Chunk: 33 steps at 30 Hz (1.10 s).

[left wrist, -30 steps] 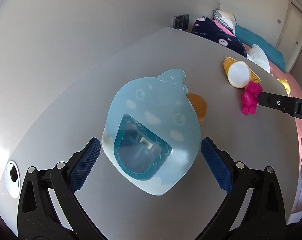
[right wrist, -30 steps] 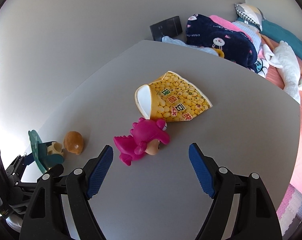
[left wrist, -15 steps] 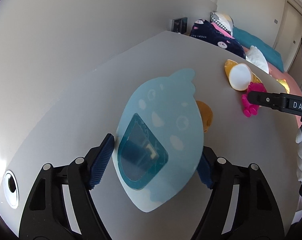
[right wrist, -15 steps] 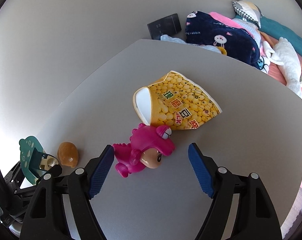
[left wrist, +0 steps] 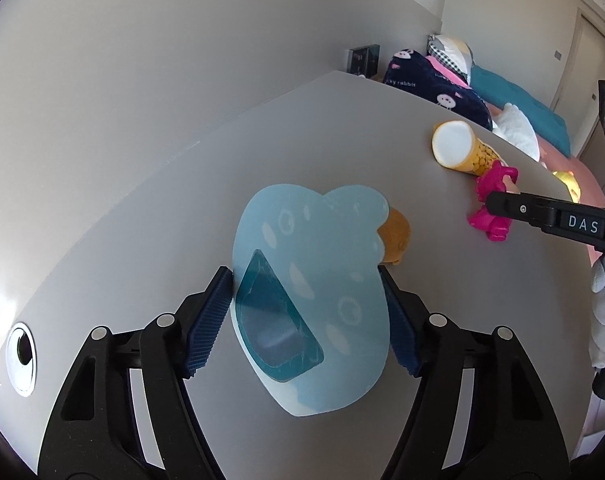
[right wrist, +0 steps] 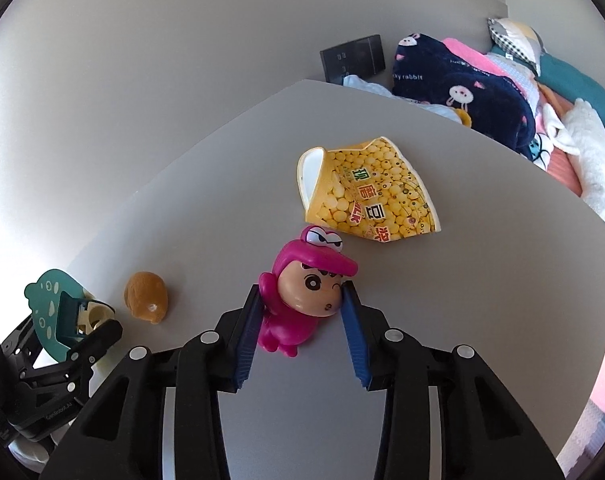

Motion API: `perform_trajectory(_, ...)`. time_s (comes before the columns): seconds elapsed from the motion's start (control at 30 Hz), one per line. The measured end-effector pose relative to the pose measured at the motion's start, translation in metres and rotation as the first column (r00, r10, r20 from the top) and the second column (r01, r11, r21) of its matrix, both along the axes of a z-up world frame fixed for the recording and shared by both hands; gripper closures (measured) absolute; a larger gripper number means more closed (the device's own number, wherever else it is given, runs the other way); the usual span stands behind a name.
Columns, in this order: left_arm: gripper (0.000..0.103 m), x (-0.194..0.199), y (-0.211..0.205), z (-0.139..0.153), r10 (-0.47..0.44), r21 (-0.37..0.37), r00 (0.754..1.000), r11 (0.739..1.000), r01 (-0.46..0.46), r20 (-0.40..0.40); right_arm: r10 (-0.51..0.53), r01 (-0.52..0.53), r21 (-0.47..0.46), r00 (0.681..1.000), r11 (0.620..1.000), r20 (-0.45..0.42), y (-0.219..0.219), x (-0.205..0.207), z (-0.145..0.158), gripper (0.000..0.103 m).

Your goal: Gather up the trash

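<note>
In the left wrist view a light blue blister card (left wrist: 314, 264) with a dark teal window sits tilted between the pads of my left gripper (left wrist: 302, 276). Its jaws are closing and both pads press the card's edges. The right wrist view shows the same card (right wrist: 48, 308) from its teal printed side. A pink toy figure (right wrist: 298, 304) lies on the grey table (right wrist: 482, 300) between the pads of my right gripper (right wrist: 301, 290). Those jaws are closing too, and the pads touch its head and body. A flattened yellow snack bag (right wrist: 366, 196) lies just beyond the toy.
A small brown lump (right wrist: 146, 296) rests on the table between the two grippers. A white cable hole (left wrist: 20, 346) sits at the table's near left. Beyond the far edge are a navy blanket (right wrist: 462, 88), pillows and a black wall panel (right wrist: 352, 58).
Both jaws have narrowed. The left pads came in onto the blue card, which tipped up on edge. The right pads came in onto the pink toy, which turned to face the camera.
</note>
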State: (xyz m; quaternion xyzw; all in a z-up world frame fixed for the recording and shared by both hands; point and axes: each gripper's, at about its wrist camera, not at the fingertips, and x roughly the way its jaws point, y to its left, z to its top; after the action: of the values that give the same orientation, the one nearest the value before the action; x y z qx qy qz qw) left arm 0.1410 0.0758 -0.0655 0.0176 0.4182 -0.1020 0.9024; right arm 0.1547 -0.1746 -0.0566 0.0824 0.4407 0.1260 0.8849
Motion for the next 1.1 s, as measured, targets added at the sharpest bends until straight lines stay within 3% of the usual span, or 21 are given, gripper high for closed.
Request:
perform_trajectory(0.2, 0.035, -0.009, -0.001, 0.012, 0.01, -0.042, 1.0, 0.999, -0.009, 0.007, 0.003, -0.003, 0.004, 0.999, 1.0, 0.033, -0.006, -0.014, 0.012, 0.062)
perform_trajectory(0.67, 0.038, -0.038, -0.041, 0.034, -0.036, -0.035, 0.998, 0.999, 0.038, 0.05, -0.029, 0.027, 0.016, 0.993, 0.999, 0.116, -0.045, -0.054, 0.047, 0.062)
perform_trajectory(0.8, 0.038, -0.042, -0.052, 0.027, -0.017, -0.008, 1.0, 1.0, 0.017, 0.019, -0.047, 0.043, 0.031, 0.991, 0.999, 0.129, -0.061, -0.064, 0.052, 0.062)
perform_trajectory(1.1, 0.033, -0.058, -0.045, 0.017, 0.04, -0.02, 0.999, 0.999, -0.04, -0.035, -0.061, 0.053, 0.068, 0.99, 0.996, 0.126, -0.081, -0.079, 0.053, 0.062)
